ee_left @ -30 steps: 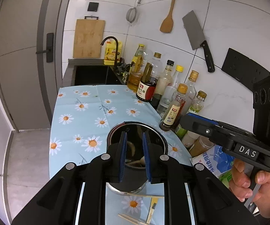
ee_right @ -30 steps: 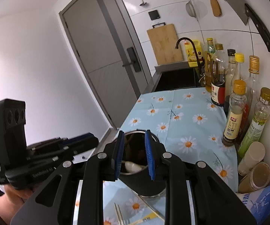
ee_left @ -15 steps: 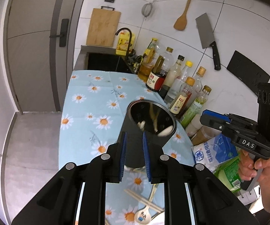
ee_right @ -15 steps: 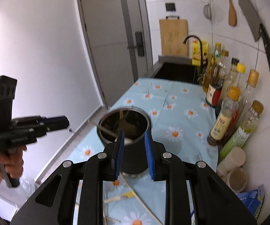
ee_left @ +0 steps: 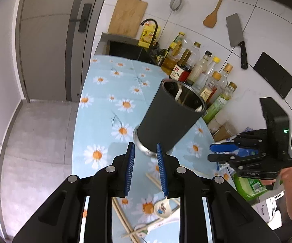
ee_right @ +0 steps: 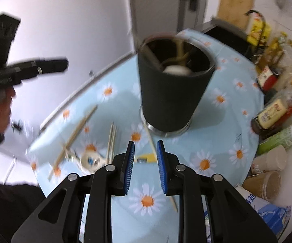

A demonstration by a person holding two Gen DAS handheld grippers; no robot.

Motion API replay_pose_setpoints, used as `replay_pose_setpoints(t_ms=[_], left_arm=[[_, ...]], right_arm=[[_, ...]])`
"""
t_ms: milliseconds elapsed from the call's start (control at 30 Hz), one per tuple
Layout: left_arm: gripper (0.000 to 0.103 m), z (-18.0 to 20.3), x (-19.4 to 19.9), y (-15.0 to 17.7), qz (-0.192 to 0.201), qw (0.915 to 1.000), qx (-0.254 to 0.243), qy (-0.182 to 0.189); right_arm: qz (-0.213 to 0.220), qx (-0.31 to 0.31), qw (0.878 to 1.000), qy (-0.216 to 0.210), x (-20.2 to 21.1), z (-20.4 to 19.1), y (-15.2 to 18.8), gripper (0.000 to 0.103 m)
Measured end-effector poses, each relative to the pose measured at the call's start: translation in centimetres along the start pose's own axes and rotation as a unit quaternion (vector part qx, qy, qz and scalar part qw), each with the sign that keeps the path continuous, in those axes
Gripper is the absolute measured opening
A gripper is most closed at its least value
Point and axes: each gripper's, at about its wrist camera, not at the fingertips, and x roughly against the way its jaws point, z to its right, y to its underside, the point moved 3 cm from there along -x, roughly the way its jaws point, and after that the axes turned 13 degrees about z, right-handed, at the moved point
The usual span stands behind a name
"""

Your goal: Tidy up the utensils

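Observation:
A dark utensil holder (ee_left: 171, 117) stands on the daisy-print counter with a white spoon and chopsticks inside; it also shows in the right wrist view (ee_right: 172, 93). My left gripper (ee_left: 145, 149) is open and empty, just short of the holder's base. My right gripper (ee_right: 145, 147) is open and empty, above loose utensils. Loose chopsticks (ee_right: 111, 139), a small printed spoon (ee_right: 90, 160) and a yellow-handled utensil (ee_right: 148, 159) lie on the cloth. The same spoon (ee_left: 162, 209) and chopsticks (ee_left: 123, 220) lie under my left gripper. The right view is motion-blurred.
Oil and sauce bottles (ee_left: 196, 70) line the wall on the right, with jars (ee_right: 267, 182) and packets (ee_left: 249, 182) nearer. A sink (ee_left: 129, 50), cutting board, spatula and cleaver (ee_left: 237, 36) are at the back. The counter's left edge drops to the floor.
Both grippers have pulled back and risen from above the holder's mouth. The holder now shows whole, farther off, and loose utensils on the cloth have come into view.

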Motion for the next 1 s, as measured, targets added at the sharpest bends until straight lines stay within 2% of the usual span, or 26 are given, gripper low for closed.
replay_pose_setpoints(t_ms=[200,500,767,933,1000], left_arm=[[0.022,-1.4,0.3,3.5,-0.025,0.9992,0.030,-0.003],[0.022,-3.8,0.9,7.7,-0.054,0.9958,0.072,-0.017],[0.022,-6.4,1.9,9.9,-0.069,0.9921,0.099,-0.033],[0.022,-7.0,1.8,10.8,-0.085,0.9908,0.100,-0.033],[0.022,-6.9,1.7,11.1,-0.091,0.9908,0.095,-0.031]], right_arm=[[-0.094,0.032,0.995,-0.012,-4.1,-0.1,2.0,0.024],[-0.194,0.080,0.978,0.006,-9.1,1.0,3.3,0.024],[-0.253,0.094,0.963,-0.003,-11.9,0.8,4.2,0.024],[-0.275,0.085,0.958,-0.006,-13.0,1.4,4.2,0.019],[-0.281,0.082,0.956,-0.016,-13.2,1.5,4.2,0.012]])
